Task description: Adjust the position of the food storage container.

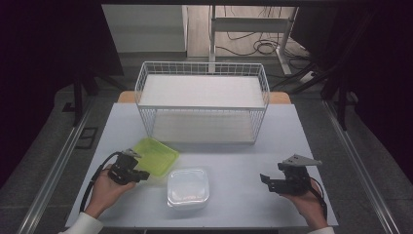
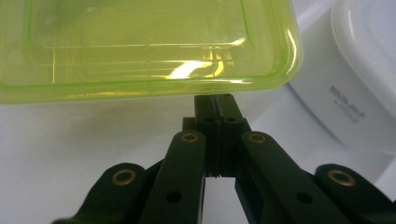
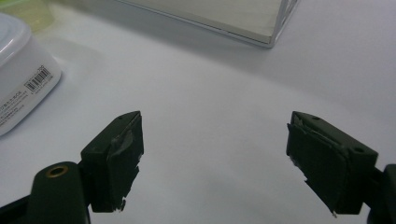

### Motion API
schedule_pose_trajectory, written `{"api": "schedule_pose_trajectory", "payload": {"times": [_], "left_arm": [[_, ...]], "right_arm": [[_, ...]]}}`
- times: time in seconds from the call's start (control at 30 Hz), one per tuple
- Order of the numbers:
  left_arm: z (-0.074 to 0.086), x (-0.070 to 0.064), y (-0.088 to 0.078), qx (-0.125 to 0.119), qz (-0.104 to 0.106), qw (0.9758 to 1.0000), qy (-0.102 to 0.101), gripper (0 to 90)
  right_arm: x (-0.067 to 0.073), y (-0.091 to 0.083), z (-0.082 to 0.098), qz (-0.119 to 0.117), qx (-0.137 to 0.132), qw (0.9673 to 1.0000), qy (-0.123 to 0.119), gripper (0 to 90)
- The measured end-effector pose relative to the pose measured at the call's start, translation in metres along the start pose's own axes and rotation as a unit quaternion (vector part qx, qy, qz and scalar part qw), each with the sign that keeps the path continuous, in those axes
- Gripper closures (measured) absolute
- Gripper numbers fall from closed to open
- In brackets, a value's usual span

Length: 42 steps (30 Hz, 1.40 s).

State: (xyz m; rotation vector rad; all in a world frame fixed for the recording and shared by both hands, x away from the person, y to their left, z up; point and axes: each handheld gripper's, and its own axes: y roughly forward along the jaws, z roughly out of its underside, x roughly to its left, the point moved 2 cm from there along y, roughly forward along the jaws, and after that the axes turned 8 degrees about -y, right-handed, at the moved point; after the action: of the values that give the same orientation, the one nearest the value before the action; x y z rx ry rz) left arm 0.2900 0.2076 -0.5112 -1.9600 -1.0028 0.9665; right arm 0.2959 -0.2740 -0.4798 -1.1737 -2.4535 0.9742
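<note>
Nearest the camera in the high view, a person's two hands come in from the bottom edge, each holding a black two-jaw gripper above a pale grey table (image 1: 234,146).

The left gripper (image 1: 144,176) sits at the near left. Its jaws are pressed together at the near rim of a translucent lime-green plastic lid (image 1: 156,156). In the left gripper view the jaw tips (image 2: 217,105) meet just under that rim, and whether they actually pinch it cannot be told.

Just right of the lid, touching or overlapping its near corner, stands a white plastic food container (image 1: 189,188) with rounded corners and its own lid on (a barcode label shows on its side in the right gripper view).

The right gripper (image 1: 265,180) is at the near right, well apart from the container. Its jaws are spread wide with nothing between them, over bare table.

Farther back, across the middle of the table, stands a white wire two-tier rack (image 1: 202,102).
</note>
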Motion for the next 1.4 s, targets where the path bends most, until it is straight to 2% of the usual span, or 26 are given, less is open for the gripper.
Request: {"api": "schedule_pose_trajectory", "payload": {"times": [0.2,0.27,0.37,0.6,0.7,0.73,0.77,0.8,0.83,0.93,0.97,1.0,1.03,1.07,1.1,1.13,1.2,1.23,1.27,1.3,1.37,1.4], "left_arm": [[-0.01,-0.002,0.008,-0.002,0.001,0.9998,-0.022,90.0],[-0.011,-0.003,0.009,-0.002,0.0,0.9998,-0.021,90.0],[-0.017,-0.005,0.014,-0.006,0.01,0.9994,-0.032,90.0],[-0.023,-0.011,0.019,-0.011,0.015,0.9993,-0.033,90.0],[-0.022,-0.013,0.016,-0.012,0.022,0.9992,-0.03,90.0],[-0.02,-0.012,0.009,-0.018,0.027,0.9991,-0.028,90.0],[-0.02,-0.012,0.009,-0.018,0.027,0.9991,-0.028,90.0],[-0.017,-0.01,-0.001,-0.03,0.034,0.9984,-0.033,90.0],[-0.017,-0.01,-0.001,-0.03,0.034,0.9984,-0.033,90.0],[-0.013,-0.002,-0.016,-0.05,0.039,0.997,-0.045,90.0],[-0.012,0.002,-0.021,-0.056,0.036,0.9966,-0.048,90.0],[-0.011,0.013,-0.032,-0.071,0.028,0.9953,-0.06,90.0],[-0.011,0.013,-0.032,-0.071,0.028,0.9953,-0.06,90.0],[-0.01,0.018,-0.036,-0.078,0.022,0.9944,-0.068,90.0],[-0.009,0.031,-0.044,-0.086,-0.002,0.9932,-0.078,90.0],[-0.009,0.038,-0.046,-0.087,-0.016,0.9927,-0.081,90.0],[-0.01,0.05,-0.047,-0.087,-0.031,0.9915,-0.092,90.0],[-0.01,0.05,-0.047,-0.087,-0.031,0.9915,-0.092,90.0],[-0.012,0.063,-0.045,-0.083,-0.044,0.9909,-0.097,90.0],[-0.012,0.063,-0.045,-0.083,-0.044,0.9909,-0.097,90.0],[-0.017,0.076,-0.035,-0.069,-0.049,0.9912,-0.101,90.0],[-0.017,0.076,-0.035,-0.069,-0.049,0.9912,-0.101,90.0]], "right_arm": [[-0.001,0.0,0.0,0.003,0.0,1.0,0.002,18.9],[-0.001,0.0,0.001,0.003,0.0,1.0,0.002,18.8],[-0.001,0.0,0.001,0.003,0.001,1.0,0.001,18.8],[-0.002,0.0,0.001,0.005,0.004,1.0,0.001,18.8],[-0.002,0.0,0.001,0.005,0.004,1.0,0.001,18.8],[-0.003,-0.001,0.001,0.006,0.003,1.0,0.002,18.8],[-0.003,-0.001,0.001,0.006,0.003,1.0,0.002,18.8],[-0.003,-0.001,0.001,0.006,0.002,1.0,0.001,18.8],[-0.003,-0.001,0.001,0.007,0.002,1.0,0.001,18.8],[-0.003,-0.002,0.001,0.007,0.002,1.0,0.001,18.8],[-0.003,-0.002,0.001,0.007,0.002,1.0,0.001,18.8],[-0.003,-0.002,0.001,0.008,0.001,1.0,0.001,18.8],[-0.003,-0.002,0.001,0.008,0.001,1.0,0.001,18.8],[-0.003,-0.002,0.001,0.009,0.0,1.0,0.001,18.8],[-0.003,-0.003,0.0,0.009,0.0,1.0,0.001,18.8],[-0.003,-0.002,0.0,0.009,0.0,1.0,0.001,18.8],[-0.003,-0.002,0.0,0.009,0.0,1.0,0.0,18.8],[-0.003,-0.002,0.0,0.009,0.001,1.0,0.0,18.8],[-0.003,-0.002,0.0,0.009,0.001,1.0,0.001,18.8],[-0.003,-0.002,0.0,0.009,0.001,1.0,0.001,18.8],[-0.003,-0.001,0.0,0.01,0.002,0.9999,0.002,18.8],[-0.003,-0.001,0.0,0.01,0.002,0.9999,0.002,18.8]]}}
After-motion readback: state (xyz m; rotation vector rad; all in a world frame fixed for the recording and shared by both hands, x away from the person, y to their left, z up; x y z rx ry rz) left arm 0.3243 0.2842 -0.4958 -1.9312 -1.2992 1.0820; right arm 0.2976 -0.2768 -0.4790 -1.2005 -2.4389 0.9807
